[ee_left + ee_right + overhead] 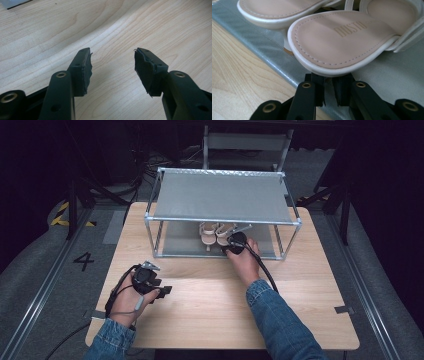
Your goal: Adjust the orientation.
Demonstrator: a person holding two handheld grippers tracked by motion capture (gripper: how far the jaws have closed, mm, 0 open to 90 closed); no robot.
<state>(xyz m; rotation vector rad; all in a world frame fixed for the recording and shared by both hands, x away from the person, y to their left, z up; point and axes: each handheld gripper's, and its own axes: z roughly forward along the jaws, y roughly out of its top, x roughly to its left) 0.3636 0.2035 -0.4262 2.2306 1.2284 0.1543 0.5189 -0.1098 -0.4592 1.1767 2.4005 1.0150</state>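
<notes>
Right tongs (328,91) under sandal (342,40) heel edge, left tongs (112,72) spread over bare table (50,32)

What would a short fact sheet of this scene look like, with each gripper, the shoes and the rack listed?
Setting: wooden table with a two-level shoe rack at its far side
Shoes: pair of pale heeled sandals on the rack's lower shelf
Right gripper: reaching under the top shelf, jaws nearly closed beneath the heel end of the nearer sandal; whether they pinch its heel cannot be told
Left gripper: jaws open, nothing between them, over bare table
</notes>
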